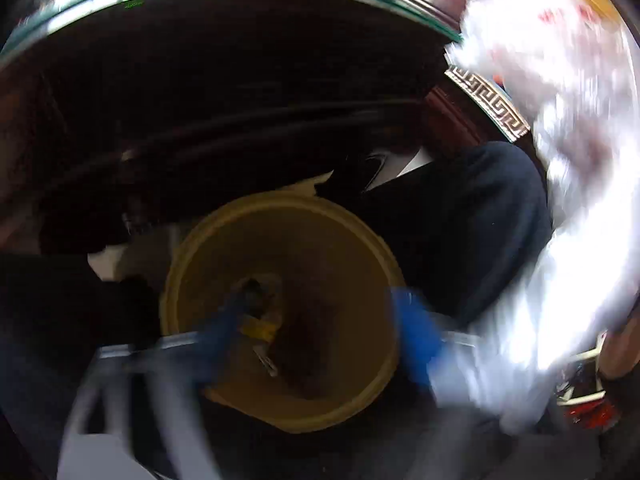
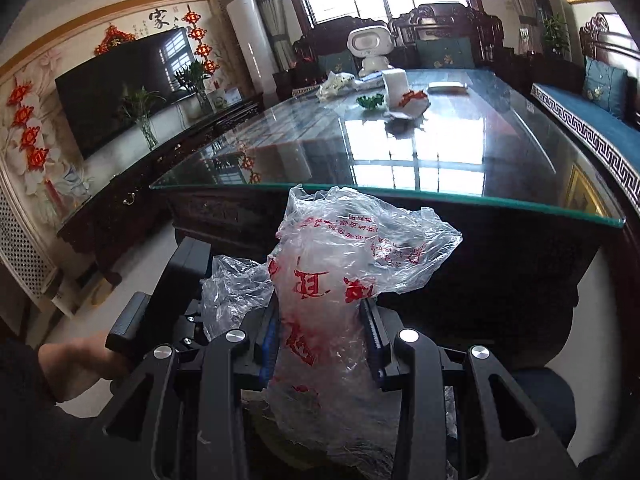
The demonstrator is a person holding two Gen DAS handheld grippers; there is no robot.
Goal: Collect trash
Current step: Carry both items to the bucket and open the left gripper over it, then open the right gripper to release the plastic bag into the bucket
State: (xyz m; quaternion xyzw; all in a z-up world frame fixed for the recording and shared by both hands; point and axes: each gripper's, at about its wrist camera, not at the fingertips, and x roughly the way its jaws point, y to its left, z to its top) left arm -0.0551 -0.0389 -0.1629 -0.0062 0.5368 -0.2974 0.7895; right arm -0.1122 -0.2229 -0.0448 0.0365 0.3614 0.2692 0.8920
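Note:
My right gripper (image 2: 320,340) is shut on a crumpled clear plastic bag with red print (image 2: 344,276), held just in front of the glass-topped table (image 2: 440,160). The same bag shows as a white blur at the right of the left wrist view (image 1: 560,200). My left gripper (image 1: 316,332) is open and empty, its blue fingertips (image 1: 416,336) blurred, hanging over a yellow round bin (image 1: 372,392) on the floor. Some scraps lie in the bin (image 1: 260,320). More litter sits far back on the table: a white and red wrapper (image 2: 412,102), a green piece (image 2: 370,101) and a white bag (image 2: 334,84).
A white toy robot (image 2: 368,50) and a white box (image 2: 394,82) stand at the table's far end. A blue-cushioned bench (image 2: 580,120) runs along the right. A TV (image 2: 120,92) and cabinet are on the left. The person's dark-trousered legs (image 1: 480,220) are beside the bin.

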